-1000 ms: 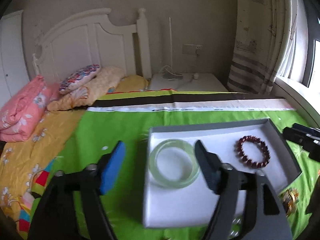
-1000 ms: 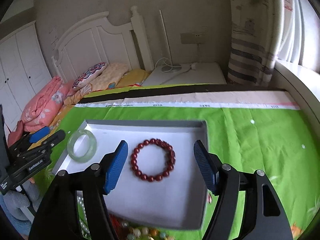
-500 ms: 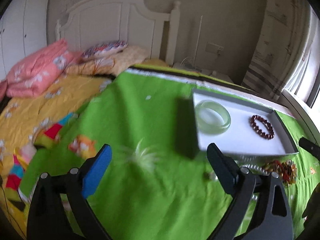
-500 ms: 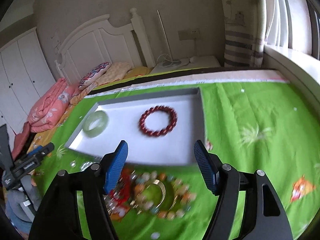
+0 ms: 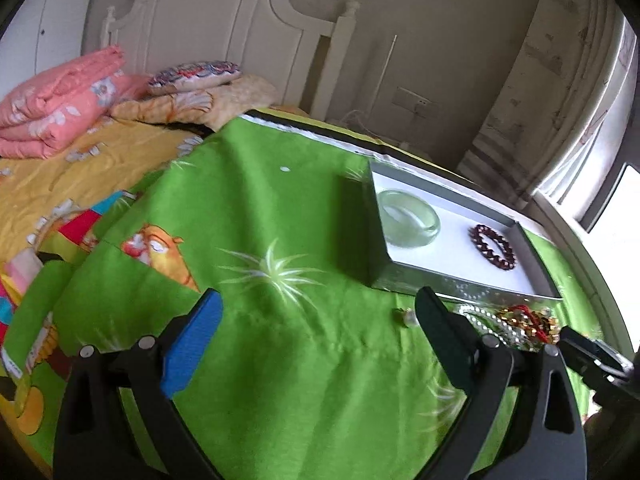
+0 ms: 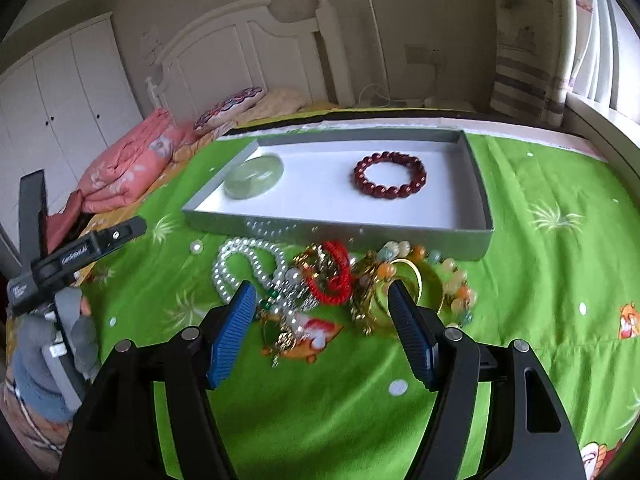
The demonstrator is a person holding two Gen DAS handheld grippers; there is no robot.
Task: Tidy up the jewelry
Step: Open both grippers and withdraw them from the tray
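Each gripper is a black plastic frame of two angular arms with triangular cut-outs, silver round screw heads sitting at the joints, and a ribbed blue pad on the inner face of each finger; the left gripper [image 5: 318, 328] and the right gripper [image 6: 322, 322] look alike in their own views. In the right wrist view, the left gripper shows from the side as a black bar with small white lettering too small to read. A hand in a grey glove [image 6: 60, 344] wraps its handle.
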